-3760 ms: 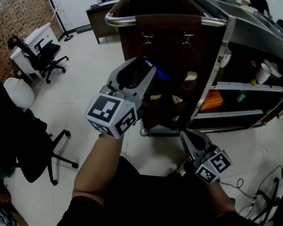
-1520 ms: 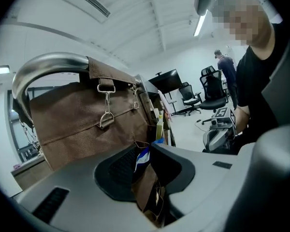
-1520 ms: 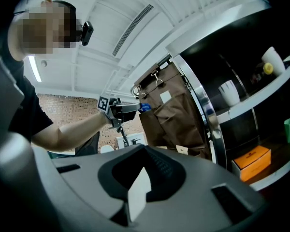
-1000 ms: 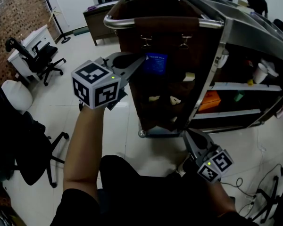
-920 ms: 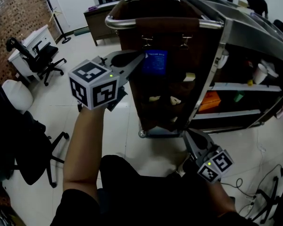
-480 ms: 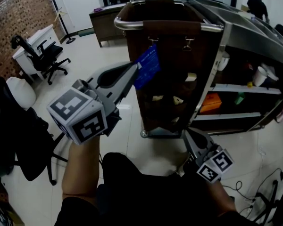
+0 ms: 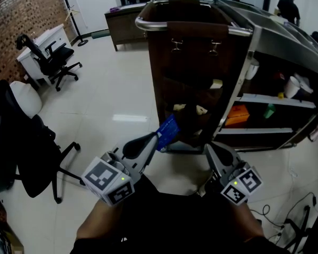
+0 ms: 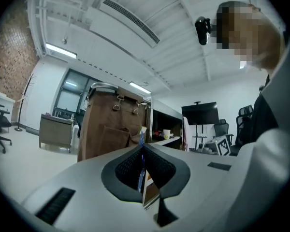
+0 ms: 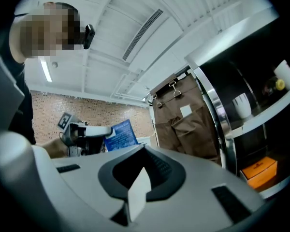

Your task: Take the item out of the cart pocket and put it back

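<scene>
A brown fabric organiser (image 7: 196, 62) with pockets hangs on the cart's end, under a metal handle (image 7: 148, 25). My left gripper (image 7: 158, 135) is low, in front of the cart's base, shut on a flat blue packet (image 7: 168, 132) that sticks up past its tips. In the left gripper view the packet (image 8: 141, 164) shows edge-on between the closed jaws. From the right gripper view the blue packet (image 9: 120, 134) and the left gripper (image 9: 94, 130) appear left of the organiser (image 9: 183, 115). My right gripper (image 7: 209, 148) is low at the right, jaws together with nothing in them.
Small pale items sit in the organiser's pockets (image 7: 216, 84). The cart's side shelves hold an orange box (image 7: 238, 114) and a white cup (image 7: 295, 83). Office chairs (image 7: 47, 62) and a dark chair (image 7: 21, 157) stand left. Cables (image 7: 286, 216) lie on the floor at right.
My left gripper has come down and back from pocket height to near my waist, carrying the blue packet with it. The right gripper has stayed put.
</scene>
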`<state>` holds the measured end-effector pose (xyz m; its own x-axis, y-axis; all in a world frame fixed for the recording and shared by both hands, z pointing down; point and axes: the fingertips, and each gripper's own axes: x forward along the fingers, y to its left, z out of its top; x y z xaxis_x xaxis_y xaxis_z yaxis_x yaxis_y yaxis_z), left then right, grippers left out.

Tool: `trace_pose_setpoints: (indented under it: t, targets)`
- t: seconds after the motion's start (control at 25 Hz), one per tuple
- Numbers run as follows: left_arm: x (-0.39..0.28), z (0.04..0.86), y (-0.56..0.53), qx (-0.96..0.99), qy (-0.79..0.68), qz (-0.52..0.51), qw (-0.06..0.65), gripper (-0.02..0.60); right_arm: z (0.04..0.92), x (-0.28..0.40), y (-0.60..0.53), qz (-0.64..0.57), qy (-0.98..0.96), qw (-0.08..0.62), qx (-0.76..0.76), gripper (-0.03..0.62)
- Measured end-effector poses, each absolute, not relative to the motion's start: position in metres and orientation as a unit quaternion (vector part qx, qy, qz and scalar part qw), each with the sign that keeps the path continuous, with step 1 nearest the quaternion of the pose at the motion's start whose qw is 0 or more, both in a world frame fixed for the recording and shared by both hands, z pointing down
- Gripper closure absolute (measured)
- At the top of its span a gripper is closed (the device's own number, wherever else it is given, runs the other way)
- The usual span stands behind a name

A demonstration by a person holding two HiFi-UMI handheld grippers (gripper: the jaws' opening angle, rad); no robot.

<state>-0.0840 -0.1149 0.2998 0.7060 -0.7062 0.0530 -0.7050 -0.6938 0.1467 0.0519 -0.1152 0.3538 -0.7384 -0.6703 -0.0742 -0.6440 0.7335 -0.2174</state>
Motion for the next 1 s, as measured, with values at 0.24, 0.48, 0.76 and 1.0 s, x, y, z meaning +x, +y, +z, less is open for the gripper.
trace_pose_setpoints:
  t: [0.24, 0.48, 0.76, 1.0]
  targets:
    - [-0.064, 0.337, -0.098, 0.918, -0.384, -0.004, 0.097, 0.58, 0.357, 0.052, -0.113, -0.093, 0.927, 0.074, -0.355, 0.579]
    - [-0.063, 0.346, -0.1, 0.916, -0.386, -0.007, 0.107, 0.58, 0.357, 0.054, -0.114, -0.093, 0.927, 0.075, -0.356, 0.579]
    - [-0.06, 0.346, -0.101, 0.918, -0.381, -0.006, 0.107, 0.58, 0.353, 0.056, -0.116, -0.09, 0.926, 0.073, -0.359, 0.579]
    - [-0.057, 0.346, -0.1, 0.922, -0.373, -0.006, 0.104, 0.58, 0.354, 0.054, -0.118, -0.091, 0.927, 0.071, -0.357, 0.579]
